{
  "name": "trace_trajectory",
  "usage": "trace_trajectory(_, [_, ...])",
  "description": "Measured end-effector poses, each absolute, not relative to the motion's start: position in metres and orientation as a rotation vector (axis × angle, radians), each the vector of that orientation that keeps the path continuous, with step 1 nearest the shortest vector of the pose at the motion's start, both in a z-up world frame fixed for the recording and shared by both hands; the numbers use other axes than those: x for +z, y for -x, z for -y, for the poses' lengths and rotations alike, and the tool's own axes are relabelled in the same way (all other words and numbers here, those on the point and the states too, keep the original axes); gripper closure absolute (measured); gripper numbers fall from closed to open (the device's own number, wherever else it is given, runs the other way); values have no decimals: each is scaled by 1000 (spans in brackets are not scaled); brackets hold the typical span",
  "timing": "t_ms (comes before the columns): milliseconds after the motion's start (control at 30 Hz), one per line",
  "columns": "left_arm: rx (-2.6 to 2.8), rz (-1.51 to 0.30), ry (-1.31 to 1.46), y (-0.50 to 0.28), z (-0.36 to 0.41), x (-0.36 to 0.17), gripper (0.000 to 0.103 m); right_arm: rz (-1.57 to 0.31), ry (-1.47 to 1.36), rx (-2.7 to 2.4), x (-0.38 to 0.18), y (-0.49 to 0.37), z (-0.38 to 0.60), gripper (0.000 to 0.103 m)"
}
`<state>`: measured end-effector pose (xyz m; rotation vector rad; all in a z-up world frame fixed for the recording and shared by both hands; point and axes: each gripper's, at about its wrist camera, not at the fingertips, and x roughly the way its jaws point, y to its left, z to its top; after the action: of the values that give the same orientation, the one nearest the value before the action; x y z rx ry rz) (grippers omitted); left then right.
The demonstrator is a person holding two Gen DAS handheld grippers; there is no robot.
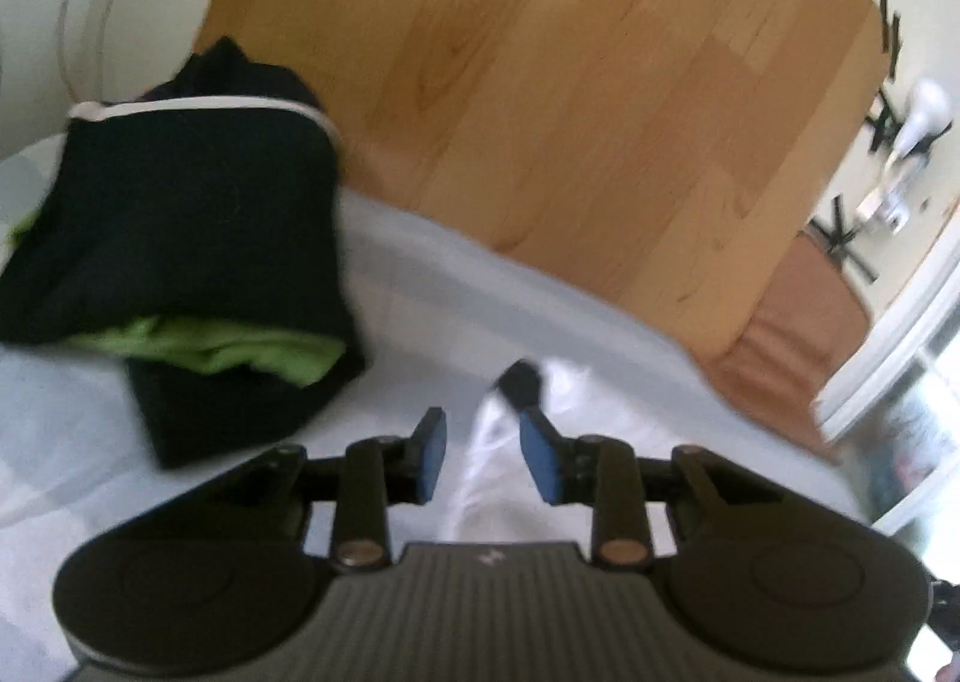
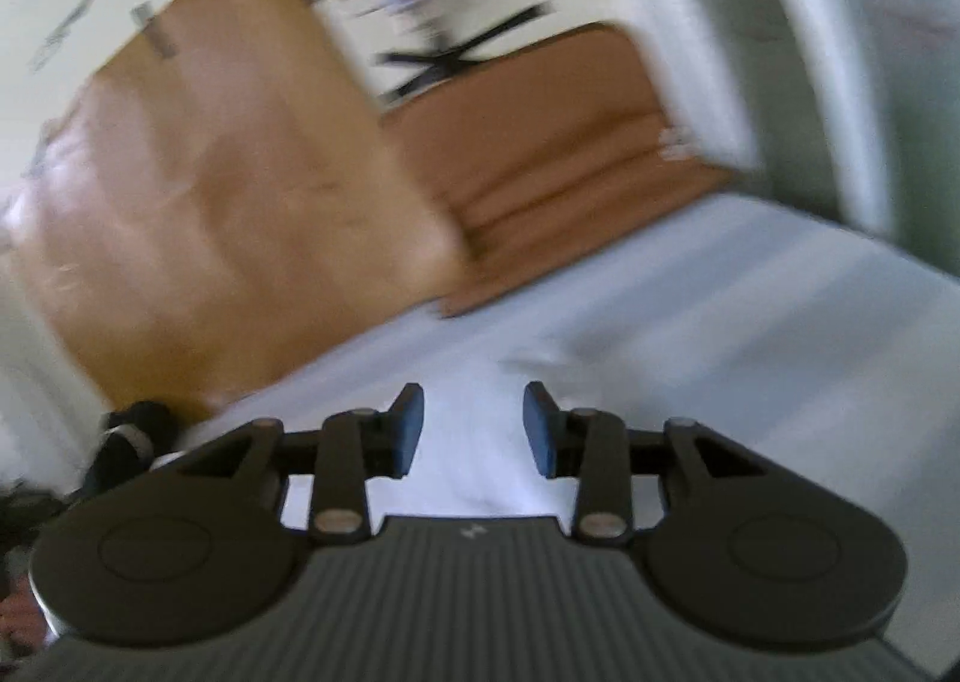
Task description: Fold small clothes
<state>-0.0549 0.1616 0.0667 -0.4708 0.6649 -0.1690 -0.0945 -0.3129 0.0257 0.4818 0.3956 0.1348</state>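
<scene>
Both views are blurred. The left gripper [image 1: 480, 445] has its jaws spread, with a crumpled white garment [image 1: 498, 502] on the pale sheet [image 1: 630, 382] in the gap, untouched. The right gripper [image 2: 474, 424] is likewise parted over white cloth [image 2: 462, 460]. One pile of dark and green clothes [image 1: 180, 238] lies left of the garment, its pieces too merged to count.

place: home bedroom | cues: bed sheet [image 1: 90, 430], wood floor [image 1: 540, 82], folded clothes [image 1: 180, 214]
</scene>
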Motion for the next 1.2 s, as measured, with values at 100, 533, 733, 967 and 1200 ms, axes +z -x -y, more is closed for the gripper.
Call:
trace_trajectory(100, [-273, -682, 454, 36, -124, 68, 76, -458, -461, 294, 23, 55, 257, 62])
trace_trajectory(533, [-298, -743, 222, -37, -72, 13, 97, -577, -513, 69, -17, 25, 314, 102])
trace_trajectory(733, [-286, -744, 266, -20, -72, 28, 90, -456, -697, -11, 0, 90, 370, 37])
trace_trajectory(967, [-528, -713, 298, 13, -35, 44, 86, -597, -851, 75, -21, 93, 370, 34])
trace_trajectory(1200, [-658, -823, 244, 14, 12, -2, 89, -589, -764, 89, -21, 78, 338, 56])
